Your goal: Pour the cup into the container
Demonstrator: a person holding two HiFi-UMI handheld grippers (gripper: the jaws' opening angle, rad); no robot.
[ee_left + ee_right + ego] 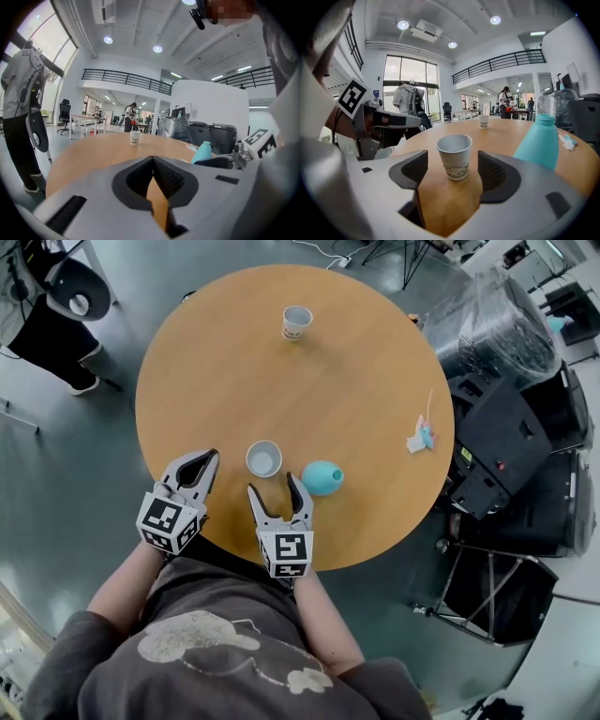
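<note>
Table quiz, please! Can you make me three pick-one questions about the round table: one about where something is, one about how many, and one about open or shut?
1. Where is the teal bottle?
A) beside the near paper cup
B) at the table's far edge
C) on the floor

2. How many paper cups stand on the table?
A) one
B) two
C) four

3. How is the right hand-held gripper?
A) shut on the bottle
B) shut and empty
C) open, touching nothing

Answers:
1 A: the head view shows them side by side, with a gap between them.
2 B: there is the near paper cup and a far cup.
3 C: the right gripper view shows the jaws apart, with both pads clear of the near paper cup.
</note>
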